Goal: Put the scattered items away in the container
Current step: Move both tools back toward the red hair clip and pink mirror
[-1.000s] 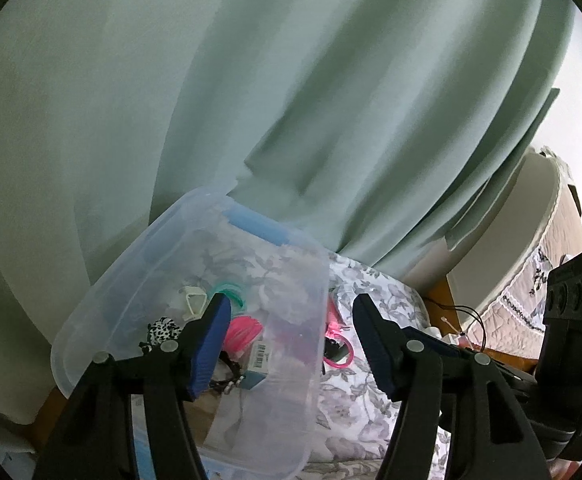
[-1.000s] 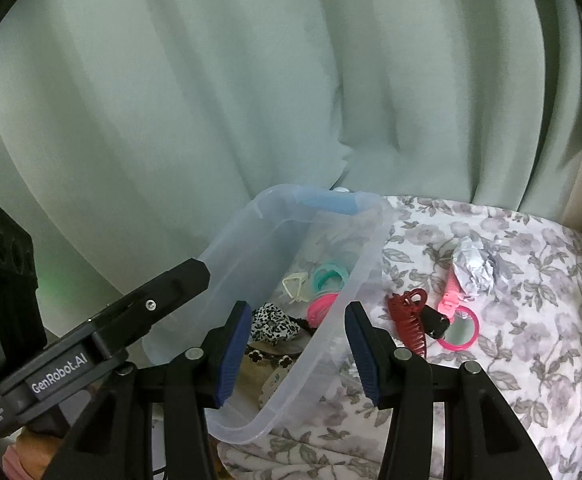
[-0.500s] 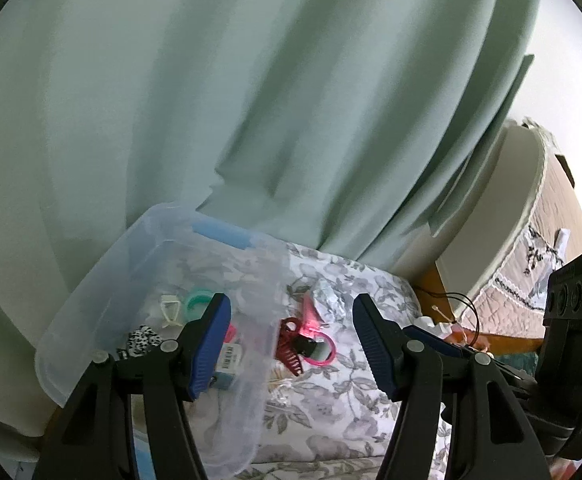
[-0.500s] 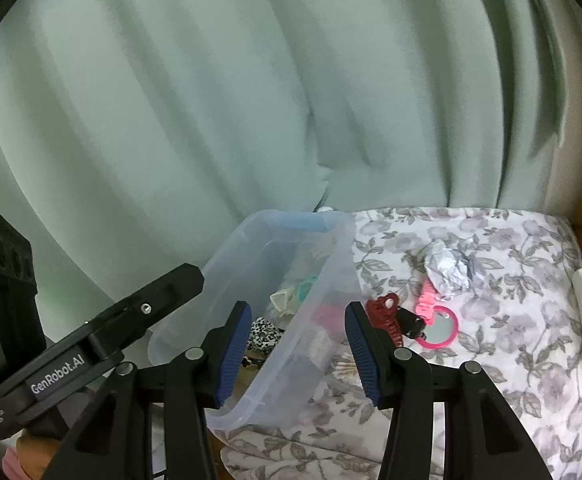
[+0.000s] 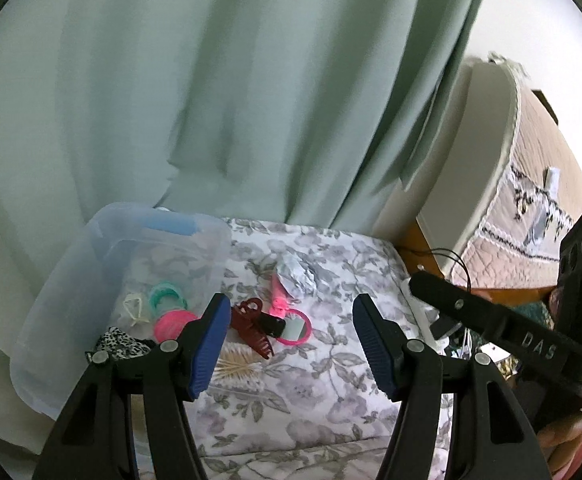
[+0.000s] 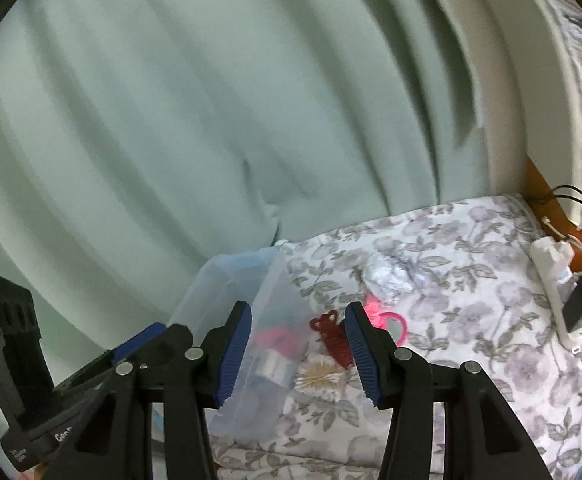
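A clear plastic container (image 5: 71, 300) stands on the left of a floral cloth (image 5: 331, 380). Inside it lie green hair ties (image 5: 167, 296), a pink coil (image 5: 173, 322) and a leopard scrunchie (image 5: 119, 344). To its right on the cloth lie a dark red claw clip (image 5: 251, 328), a pink hand mirror (image 5: 293, 326), crumpled foil (image 5: 299, 276) and a bundle of pale sticks (image 5: 231, 366). My left gripper (image 5: 291, 302) hangs open above the cloth, holding nothing. My right gripper (image 6: 298, 308) is also open and empty, with the container (image 6: 227, 280) and claw clip (image 6: 331, 338) seen beyond its jaws.
A pale green curtain (image 5: 251, 100) hangs right behind the cloth and container. A white power strip (image 6: 555, 280) with cables lies at the cloth's right edge. Beyond it stands a padded headboard (image 5: 491, 140) with a quilted cover.
Both views have swung right: the container has slid to the left, and the claw clip, mirror and foil now sit near the middle. Neither gripper's jaws have changed width.
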`<state>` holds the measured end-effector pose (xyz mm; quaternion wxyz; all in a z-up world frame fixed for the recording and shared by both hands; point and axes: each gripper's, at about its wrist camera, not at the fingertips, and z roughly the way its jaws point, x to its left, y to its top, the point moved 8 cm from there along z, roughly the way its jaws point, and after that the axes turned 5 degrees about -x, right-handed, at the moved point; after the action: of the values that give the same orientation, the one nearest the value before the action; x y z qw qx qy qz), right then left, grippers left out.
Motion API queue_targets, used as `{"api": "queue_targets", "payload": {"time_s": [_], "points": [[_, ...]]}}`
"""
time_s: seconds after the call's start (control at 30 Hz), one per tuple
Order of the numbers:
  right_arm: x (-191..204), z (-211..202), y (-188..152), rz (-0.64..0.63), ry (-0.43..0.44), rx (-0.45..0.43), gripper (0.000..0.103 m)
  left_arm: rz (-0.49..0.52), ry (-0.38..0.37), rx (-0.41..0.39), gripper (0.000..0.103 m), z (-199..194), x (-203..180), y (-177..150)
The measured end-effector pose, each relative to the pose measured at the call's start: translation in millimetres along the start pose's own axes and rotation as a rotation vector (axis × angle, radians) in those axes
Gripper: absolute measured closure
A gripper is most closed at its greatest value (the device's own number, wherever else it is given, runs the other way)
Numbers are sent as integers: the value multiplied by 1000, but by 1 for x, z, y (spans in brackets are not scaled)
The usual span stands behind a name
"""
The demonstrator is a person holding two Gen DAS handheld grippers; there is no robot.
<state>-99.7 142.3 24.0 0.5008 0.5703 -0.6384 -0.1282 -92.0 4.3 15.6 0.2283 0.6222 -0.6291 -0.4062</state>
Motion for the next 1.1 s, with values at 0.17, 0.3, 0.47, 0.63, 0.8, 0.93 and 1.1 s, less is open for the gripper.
{"api": "queue_targets", "payload": {"time_s": [0.17, 0.3, 0.47, 0.63, 0.8, 0.93, 1.1], "points": [[-30, -7, 5, 51, -37, -14, 50, 27, 8, 41, 38, 13, -13, -11], [-55, -7, 5, 96, -67, -7, 50, 46, 12, 72, 38, 25, -22, -20], [-75, -8, 3, 132, -90, -2, 50, 65, 17, 121, 38, 42, -28, -35], [-90, -2, -2, 161, -106, 20, 50, 76, 9, 169, 38, 58, -32, -48], [-100, 14, -13, 174, -114, 62, 50, 85, 25, 211, 38, 77, -29, -62], [-108, 27, -22, 180, -126, 100, 50, 68, 50, 232, 38, 90, -21, -71], [-117, 45, -36, 185, -146, 155, 50, 33, 102, 249, 38, 111, -4, -79]]}}
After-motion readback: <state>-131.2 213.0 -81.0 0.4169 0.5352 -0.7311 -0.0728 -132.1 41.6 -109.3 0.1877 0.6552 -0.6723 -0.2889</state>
